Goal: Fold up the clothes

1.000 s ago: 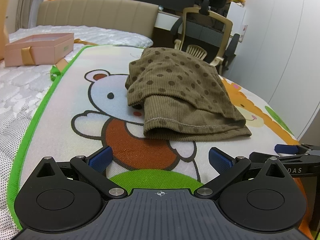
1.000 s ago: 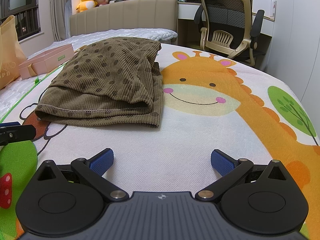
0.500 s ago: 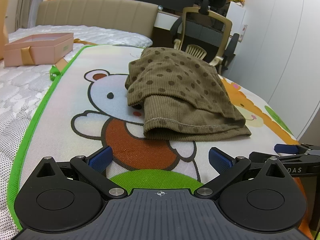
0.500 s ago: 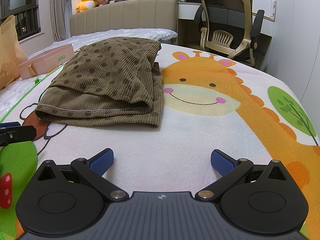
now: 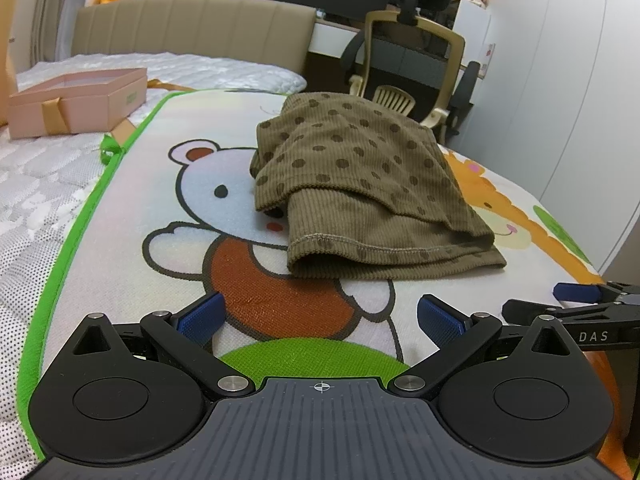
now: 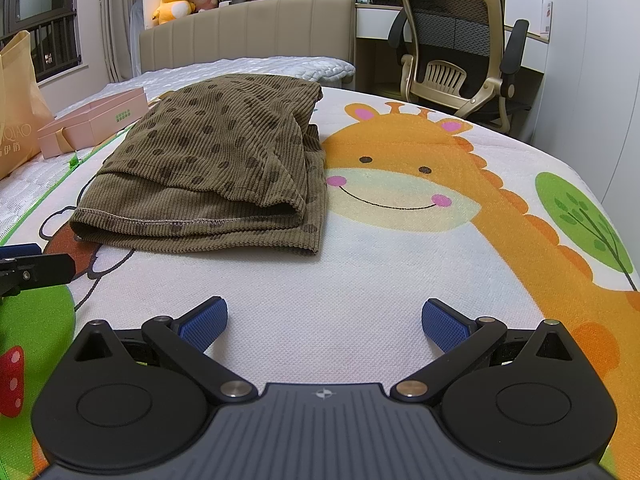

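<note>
1. While both grippers sit low over the cartoon play mat (image 5: 132, 184) spread on the bed, neither touches the clothing.
2. The left gripper (image 5: 320, 316) has its 2 blue-padded fingers (image 5: 198, 317) spread wide, with nothing between them; below the gap lie the bear print's orange body and a green patch of the mat.
3. The right gripper (image 6: 325, 318) likewise has its fingers (image 6: 444, 322) wide apart and empty, over a white part of the mat.
4. The folded brown polka-dot garment (image 5: 360, 184) lies on the mat ahead of both grippers, well apart from their fingertips.
5. It is ribbed fabric with darker dots, folded into several layers; a stitched hem runs along its near edge, and an upper layer overlaps the lower one.
6. Seen from the left wrist, the garment covers part of the bear's head on the print; from the right wrist it lies just left of the giraffe's face.
7. The right gripper's tip shows at the right edge of the left wrist view, and the left gripper's tip at the left edge of the right wrist view.
8. A pink gift box (image 5: 76, 104) rests on the white quilt to the left, off the mat.
9. Beyond the bed stand a beige headboard (image 6: 248, 36) and an office chair (image 6: 456, 56).
</note>
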A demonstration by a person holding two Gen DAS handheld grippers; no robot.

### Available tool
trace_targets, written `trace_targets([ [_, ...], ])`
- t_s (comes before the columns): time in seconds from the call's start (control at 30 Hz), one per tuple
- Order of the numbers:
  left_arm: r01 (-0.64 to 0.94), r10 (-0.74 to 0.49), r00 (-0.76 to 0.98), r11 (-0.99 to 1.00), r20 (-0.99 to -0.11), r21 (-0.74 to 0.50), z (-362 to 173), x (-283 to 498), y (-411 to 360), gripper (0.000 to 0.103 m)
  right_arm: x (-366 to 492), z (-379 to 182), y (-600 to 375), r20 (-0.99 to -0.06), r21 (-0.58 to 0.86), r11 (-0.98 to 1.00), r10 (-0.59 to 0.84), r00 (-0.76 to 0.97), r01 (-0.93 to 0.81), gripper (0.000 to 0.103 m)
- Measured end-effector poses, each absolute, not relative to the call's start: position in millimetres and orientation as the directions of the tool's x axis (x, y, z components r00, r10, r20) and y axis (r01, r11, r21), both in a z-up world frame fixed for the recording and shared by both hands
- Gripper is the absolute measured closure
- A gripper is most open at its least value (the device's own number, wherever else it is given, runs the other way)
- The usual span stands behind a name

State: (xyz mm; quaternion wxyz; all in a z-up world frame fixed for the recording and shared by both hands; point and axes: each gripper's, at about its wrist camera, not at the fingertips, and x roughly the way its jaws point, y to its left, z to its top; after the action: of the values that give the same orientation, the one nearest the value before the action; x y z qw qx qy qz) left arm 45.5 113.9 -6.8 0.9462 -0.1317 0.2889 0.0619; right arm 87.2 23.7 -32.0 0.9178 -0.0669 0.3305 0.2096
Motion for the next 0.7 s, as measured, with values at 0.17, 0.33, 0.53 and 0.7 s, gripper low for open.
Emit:
trace_targets([
  [0.17, -0.197, 0.050, 0.822, 0.960, -0.567, -0.201, -6.9, 46.0, 111.4, 0.000, 87.9, -31.8, 22.8, -0.635, 0.015, 0.903, 0.341, 0.694, -0.430, 0.000],
  [0.33, -0.202, 0.058, 0.820, 0.960, -0.570, -0.192, -6.8, 46.7, 110.1, 0.000, 87.1, -32.0, 23.9, -0.635, 0.013, 0.903, 0.339, 0.694, -0.429, 0.000],
  [0.53, -0.205, 0.066, 0.817, 0.962, -0.573, -0.181, -6.8, 48.0, 108.8, 0.000, 86.4, -32.2, 24.6, -0.635, 0.012, 0.903, 0.339, 0.694, -0.429, 0.000],
  [0.7, -0.217, 0.078, 0.817, 0.960, -0.571, -0.179, -6.5, 46.9, 108.7, 0.000, 86.4, -32.2, 24.4, -0.635, 0.013, 0.903, 0.340, 0.694, -0.430, 0.000],
])
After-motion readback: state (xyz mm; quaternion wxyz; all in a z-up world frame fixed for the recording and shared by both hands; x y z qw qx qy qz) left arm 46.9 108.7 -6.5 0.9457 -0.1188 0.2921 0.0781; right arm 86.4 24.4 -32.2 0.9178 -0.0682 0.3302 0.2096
